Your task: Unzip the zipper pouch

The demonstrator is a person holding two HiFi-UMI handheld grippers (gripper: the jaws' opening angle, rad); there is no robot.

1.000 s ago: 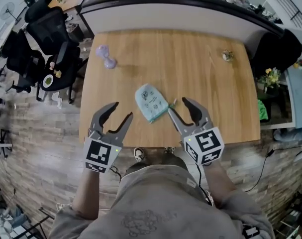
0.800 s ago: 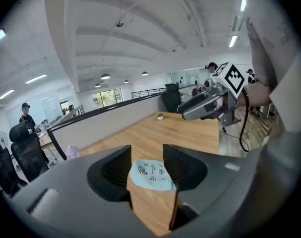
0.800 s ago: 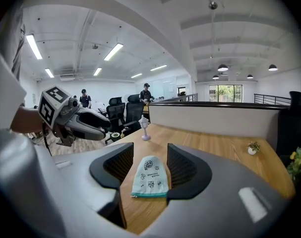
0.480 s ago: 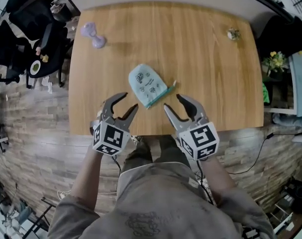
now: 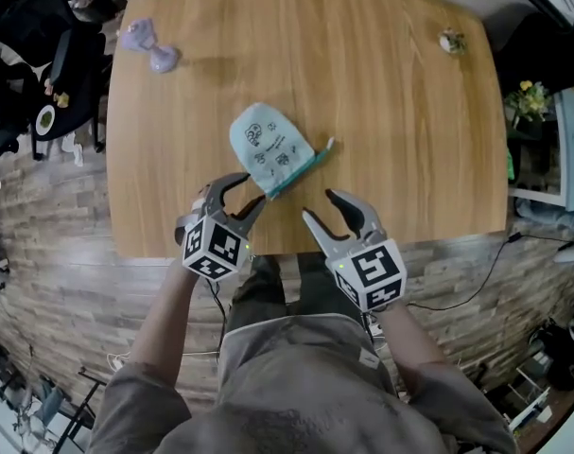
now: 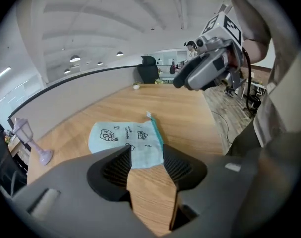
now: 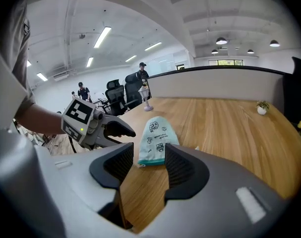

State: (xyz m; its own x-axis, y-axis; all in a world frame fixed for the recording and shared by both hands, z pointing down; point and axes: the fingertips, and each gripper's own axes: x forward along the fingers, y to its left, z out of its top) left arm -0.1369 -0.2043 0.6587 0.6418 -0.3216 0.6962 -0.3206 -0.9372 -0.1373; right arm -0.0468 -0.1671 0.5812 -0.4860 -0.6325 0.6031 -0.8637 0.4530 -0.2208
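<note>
Left gripper [image 5: 252, 188] and right gripper [image 5: 318, 204] are gaping empty at lower centre; unpinned, the zipper pouch [image 5: 268, 145] is probably risking sliding when tugged.

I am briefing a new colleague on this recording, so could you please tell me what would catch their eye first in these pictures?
A pale blue zipper pouch with small drawings and a teal zipper edge lies flat near the middle of the wooden table. The left hand-held gripper and the right hand-held gripper, both open and empty, point at it from the near edge, the left one closer to it.
</note>
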